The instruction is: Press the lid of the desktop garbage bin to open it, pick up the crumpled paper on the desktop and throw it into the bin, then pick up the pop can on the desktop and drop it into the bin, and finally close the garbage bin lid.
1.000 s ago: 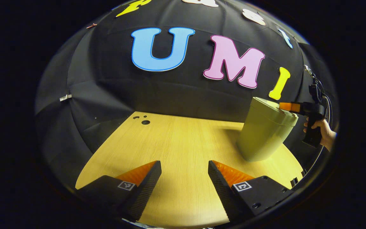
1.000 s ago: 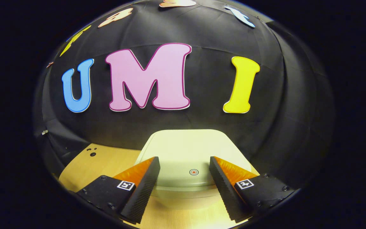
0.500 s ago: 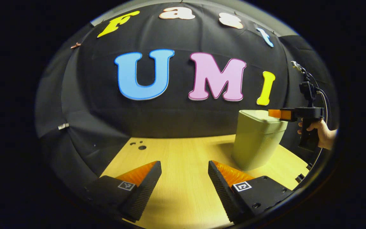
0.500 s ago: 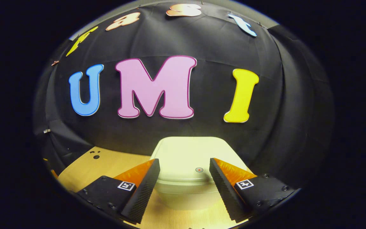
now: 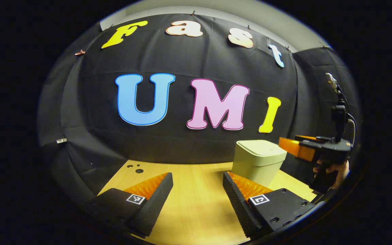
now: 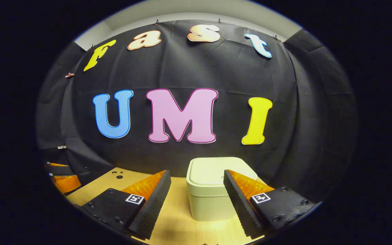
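Pulled back from the garbage bin, lid closed, right hand-held gripper and left hand-held gripper both spread, empty; task likely finished.

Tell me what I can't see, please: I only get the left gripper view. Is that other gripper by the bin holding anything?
Observer: No. In the right gripper view, the right gripper has its fingers wide apart with nothing between them.
Operator: What is it pointing at?
Observer: Straight at the bin, which stands upright on the table, framed between the two fingers.
Operator: Is the bin open?
Observer: No. From the front, its lid lies flat and shut.
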Action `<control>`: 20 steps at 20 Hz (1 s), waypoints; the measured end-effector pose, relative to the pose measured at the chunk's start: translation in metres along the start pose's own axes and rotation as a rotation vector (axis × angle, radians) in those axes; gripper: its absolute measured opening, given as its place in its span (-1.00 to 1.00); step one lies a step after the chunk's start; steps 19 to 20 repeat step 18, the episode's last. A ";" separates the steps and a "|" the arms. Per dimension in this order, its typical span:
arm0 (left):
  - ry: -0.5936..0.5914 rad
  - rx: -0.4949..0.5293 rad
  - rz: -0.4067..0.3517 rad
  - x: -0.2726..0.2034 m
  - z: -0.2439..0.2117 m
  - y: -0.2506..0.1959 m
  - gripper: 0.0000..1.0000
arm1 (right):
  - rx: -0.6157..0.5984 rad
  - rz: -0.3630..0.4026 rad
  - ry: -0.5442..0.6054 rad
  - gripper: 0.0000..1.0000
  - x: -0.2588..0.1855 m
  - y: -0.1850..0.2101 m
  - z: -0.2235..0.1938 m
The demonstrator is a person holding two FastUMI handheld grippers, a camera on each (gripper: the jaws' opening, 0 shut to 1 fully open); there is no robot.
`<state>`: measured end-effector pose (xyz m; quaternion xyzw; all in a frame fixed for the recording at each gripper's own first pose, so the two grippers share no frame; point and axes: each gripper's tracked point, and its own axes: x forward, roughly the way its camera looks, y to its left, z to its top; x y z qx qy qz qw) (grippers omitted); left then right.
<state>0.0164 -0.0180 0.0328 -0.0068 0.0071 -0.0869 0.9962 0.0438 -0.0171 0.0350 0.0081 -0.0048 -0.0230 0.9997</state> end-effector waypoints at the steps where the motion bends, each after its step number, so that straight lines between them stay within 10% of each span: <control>1: -0.009 -0.005 0.008 0.000 0.002 -0.002 0.91 | 0.021 0.010 0.002 0.96 -0.010 0.005 -0.001; 20: 0.033 -0.002 0.129 0.027 -0.018 -0.021 0.92 | 0.088 0.195 0.207 0.97 -0.011 0.014 -0.081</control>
